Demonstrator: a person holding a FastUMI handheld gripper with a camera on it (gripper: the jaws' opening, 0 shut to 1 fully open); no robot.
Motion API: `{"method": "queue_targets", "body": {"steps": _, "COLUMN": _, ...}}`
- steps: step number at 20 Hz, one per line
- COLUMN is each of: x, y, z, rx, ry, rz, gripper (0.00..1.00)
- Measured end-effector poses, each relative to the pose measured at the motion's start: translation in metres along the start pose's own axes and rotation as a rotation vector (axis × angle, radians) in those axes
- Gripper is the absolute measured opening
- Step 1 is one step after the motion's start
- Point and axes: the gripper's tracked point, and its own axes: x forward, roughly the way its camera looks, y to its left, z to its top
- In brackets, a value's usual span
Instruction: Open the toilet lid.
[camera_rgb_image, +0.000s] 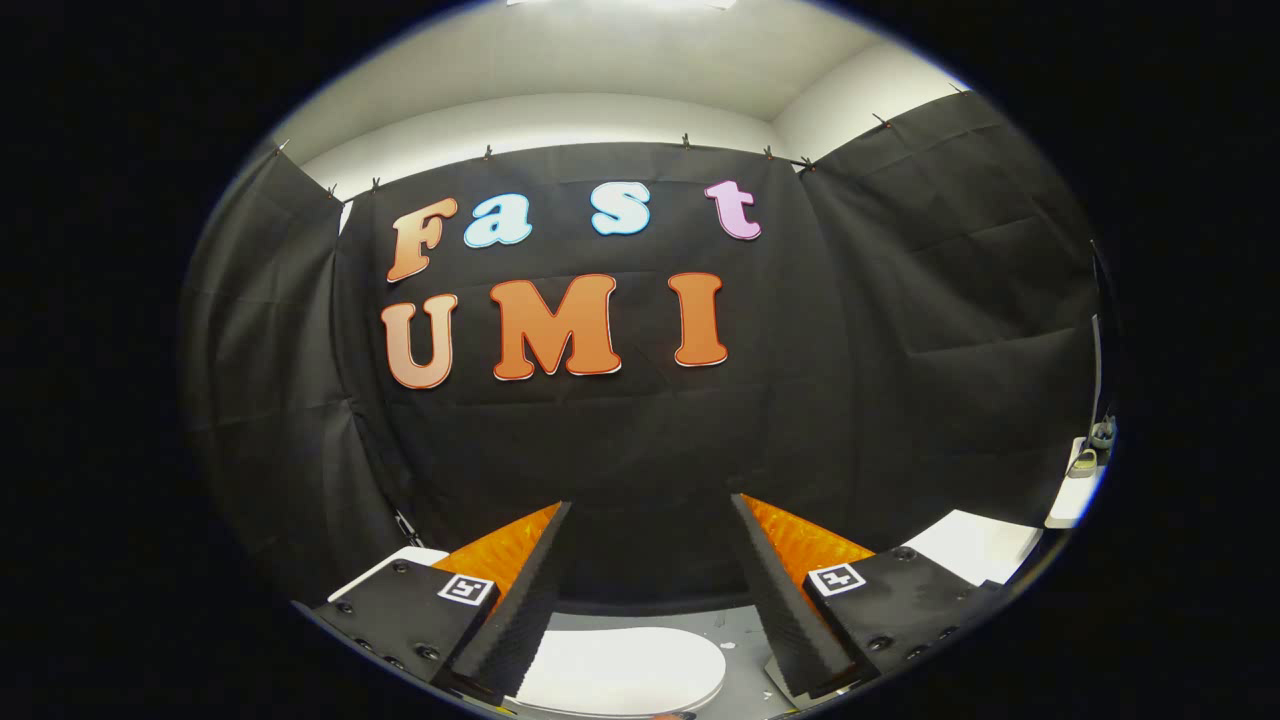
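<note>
Toilet lid (620, 668) beneath spread claw (650, 515)

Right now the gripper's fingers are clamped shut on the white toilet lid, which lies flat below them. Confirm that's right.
Not right. The gripper view shows the gripper with its fingers spread wide apart, open, gripping nothing. The white toilet lid does lie flat below them, seen in the gap between the fingers, closed and not yet lifted.

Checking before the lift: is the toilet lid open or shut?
Shut: the toilet lid lies flat below the open fingers, which touch nothing.
</note>
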Motion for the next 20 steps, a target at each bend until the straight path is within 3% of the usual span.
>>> {"method": "queue_targets", "body": {"steps": 15, "x": -0.013, "y": -0.011, "z": -0.009, "rx": 0.012, "ry": -0.004, "rz": -0.002, "gripper": 0.98}}
{"method": "queue_targets", "body": {"steps": 17, "x": -0.009, "y": -0.015, "z": -0.032, "rx": 0.026, "ry": 0.027, "rz": 0.003, "gripper": 0.98}}
{"method": "queue_targets", "body": {"steps": 20, "x": -0.003, "y": -0.033, "z": -0.112, "rx": 0.105, "ry": 0.164, "rz": -0.003, "gripper": 0.98}}
